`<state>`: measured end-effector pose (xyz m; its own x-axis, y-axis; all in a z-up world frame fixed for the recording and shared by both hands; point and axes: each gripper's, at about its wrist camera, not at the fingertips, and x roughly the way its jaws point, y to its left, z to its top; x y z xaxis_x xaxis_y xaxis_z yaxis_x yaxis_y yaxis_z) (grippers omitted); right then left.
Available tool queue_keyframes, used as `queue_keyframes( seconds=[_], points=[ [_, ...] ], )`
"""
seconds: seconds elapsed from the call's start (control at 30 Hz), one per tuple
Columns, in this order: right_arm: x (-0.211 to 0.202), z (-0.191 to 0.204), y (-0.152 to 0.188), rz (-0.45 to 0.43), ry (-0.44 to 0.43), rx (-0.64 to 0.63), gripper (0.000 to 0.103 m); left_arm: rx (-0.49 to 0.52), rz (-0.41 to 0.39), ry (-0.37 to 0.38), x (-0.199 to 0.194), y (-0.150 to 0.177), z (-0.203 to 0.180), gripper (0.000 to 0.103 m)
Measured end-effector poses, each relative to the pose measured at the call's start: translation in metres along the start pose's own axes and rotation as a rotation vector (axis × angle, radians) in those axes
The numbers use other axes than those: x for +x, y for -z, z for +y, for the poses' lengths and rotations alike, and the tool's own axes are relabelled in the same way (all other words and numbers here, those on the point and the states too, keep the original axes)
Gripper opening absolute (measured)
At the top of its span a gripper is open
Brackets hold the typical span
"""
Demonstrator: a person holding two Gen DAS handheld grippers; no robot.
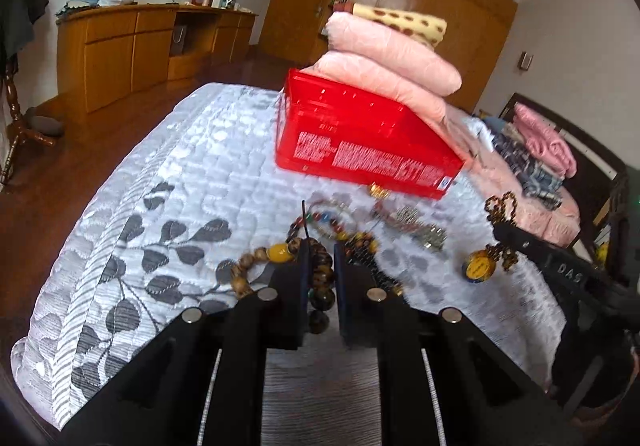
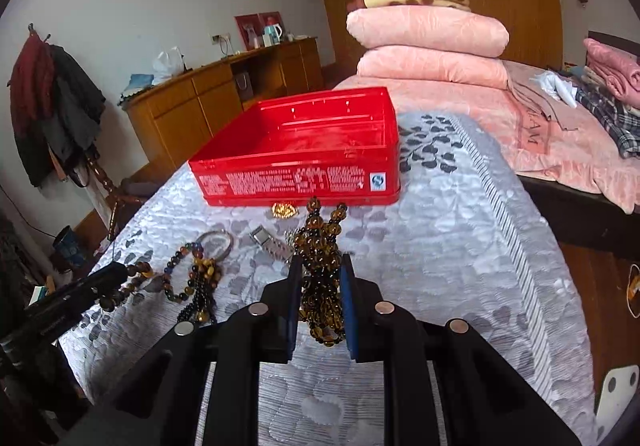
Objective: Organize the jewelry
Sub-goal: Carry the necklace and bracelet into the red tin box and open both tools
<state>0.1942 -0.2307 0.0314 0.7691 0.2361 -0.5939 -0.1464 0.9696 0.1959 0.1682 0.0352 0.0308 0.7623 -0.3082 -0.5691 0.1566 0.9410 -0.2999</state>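
Note:
An open red tin box (image 2: 296, 150) stands on the grey quilted bed; it also shows in the left wrist view (image 1: 360, 134). My left gripper (image 1: 320, 250) is shut on a brown wooden bead bracelet (image 1: 320, 278) with a yellow bead (image 1: 280, 252), low over the quilt. My right gripper (image 2: 320, 266) is shut on a bunch of amber bead strands (image 2: 320, 278), held above the quilt in front of the box. It also shows in the left wrist view (image 1: 500, 224), with a yellow pendant (image 1: 478, 266) hanging from the strands.
Loose on the quilt in front of the box: a gold piece (image 2: 284, 210), a silver watch band (image 2: 270, 242), a silver bangle (image 2: 220, 242), a multicoloured bead bracelet (image 2: 180, 274). Folded pink blankets (image 2: 428, 46) sit behind the box. The bed edge drops to wooden floor on the left.

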Motion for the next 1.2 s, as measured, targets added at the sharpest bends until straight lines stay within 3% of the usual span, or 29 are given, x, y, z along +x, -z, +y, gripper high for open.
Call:
queue_keyframes(
  seconds=[0.13,0.9,1.2],
  points=[
    [-0.003,-0.001,-0.007,-0.019,-0.009,-0.007,0.018,-0.011,-0.027,0.048,-0.005,-0.012,-0.003,0.010],
    [0.004,-0.003,-0.060,-0.093,-0.062,-0.033,0.018,0.023,-0.138,0.109,-0.002,-0.072,-0.022,0.010],
    [0.020,-0.001,-0.096,-0.120,-0.088,-0.056,0.018,0.065,-0.185,0.140,0.015,-0.119,-0.039,0.010]
  ],
)
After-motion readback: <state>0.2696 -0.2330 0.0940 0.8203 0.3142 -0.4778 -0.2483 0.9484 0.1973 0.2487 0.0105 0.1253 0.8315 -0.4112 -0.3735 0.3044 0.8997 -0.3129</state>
